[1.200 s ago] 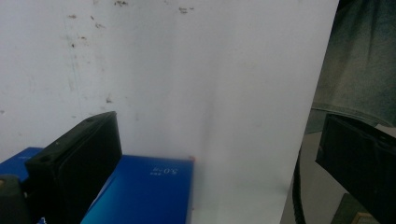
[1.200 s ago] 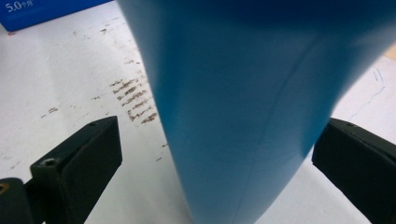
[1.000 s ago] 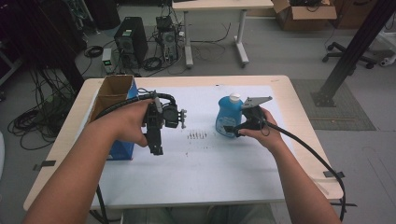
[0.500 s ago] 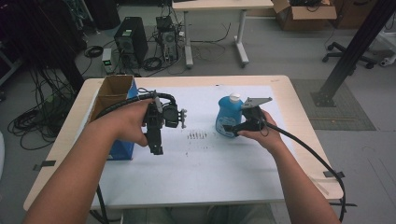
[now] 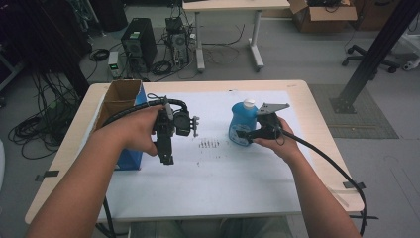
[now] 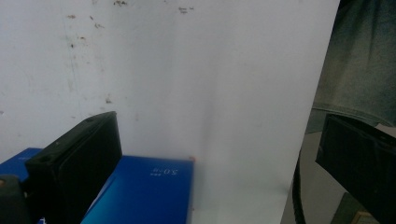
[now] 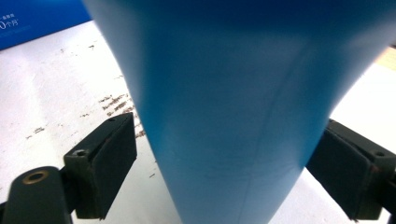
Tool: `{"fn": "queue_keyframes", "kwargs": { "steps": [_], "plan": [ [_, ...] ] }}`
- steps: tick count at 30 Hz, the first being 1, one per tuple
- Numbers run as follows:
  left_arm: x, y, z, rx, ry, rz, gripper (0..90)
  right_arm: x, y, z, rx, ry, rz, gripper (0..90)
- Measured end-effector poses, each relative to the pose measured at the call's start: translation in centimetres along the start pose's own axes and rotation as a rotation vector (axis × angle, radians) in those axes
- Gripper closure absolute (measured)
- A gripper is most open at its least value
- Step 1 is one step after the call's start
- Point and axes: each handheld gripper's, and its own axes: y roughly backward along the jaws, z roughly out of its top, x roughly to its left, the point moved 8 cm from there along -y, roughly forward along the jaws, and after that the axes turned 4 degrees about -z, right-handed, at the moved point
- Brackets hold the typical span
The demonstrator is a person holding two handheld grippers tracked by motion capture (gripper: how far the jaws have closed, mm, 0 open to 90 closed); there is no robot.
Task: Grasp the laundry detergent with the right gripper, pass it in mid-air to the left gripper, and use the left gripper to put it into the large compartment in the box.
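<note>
Table (image 5: pixel 317 148) | white sheet (image 5: pixel 223 173), dark specks (image 5: pixel 209 144) | cables (image 5: pixel 29 129) on floor

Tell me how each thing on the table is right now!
Blue bottle: upright, white cap on, between the right gripper's fingers.
Right gripper: fingers just closing in, left one not yet touching the bottle.
Left gripper: fingers apart, holding nothing.
Cardboard box: open on top.
White sheet: flat, speckled.

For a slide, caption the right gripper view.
Right gripper jaws closing around the blue bottle, left pad still apart.
</note>
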Motion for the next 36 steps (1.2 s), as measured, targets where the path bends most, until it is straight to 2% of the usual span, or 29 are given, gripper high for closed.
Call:
{"fn": "queue_keyframes", "kwargs": {
  "steps": [8,26,31,36],
  "plan": [
    [-0.04,0.08,0.12,-0.003,-0.003,0.001,0.4,-0.01,0.01,0.3,-0.027,0.002,-0.011,18.7],
    [0.06,-0.19,-0.19,-0.002,0.002,-0.002,0.4,0.28,-0.56,0.06,-0.033,0.031,-0.023,31.5],
    [0.05,-0.29,-0.24,-0.004,0.002,-0.002,0.4,0.4,-0.75,-0.02,-0.038,0.046,-0.025,39.9],
    [0.02,-0.3,-0.26,-0.003,0.003,-0.003,0.4,0.4,-0.81,-0.01,-0.047,0.043,-0.025,41.7]
  ]
}}
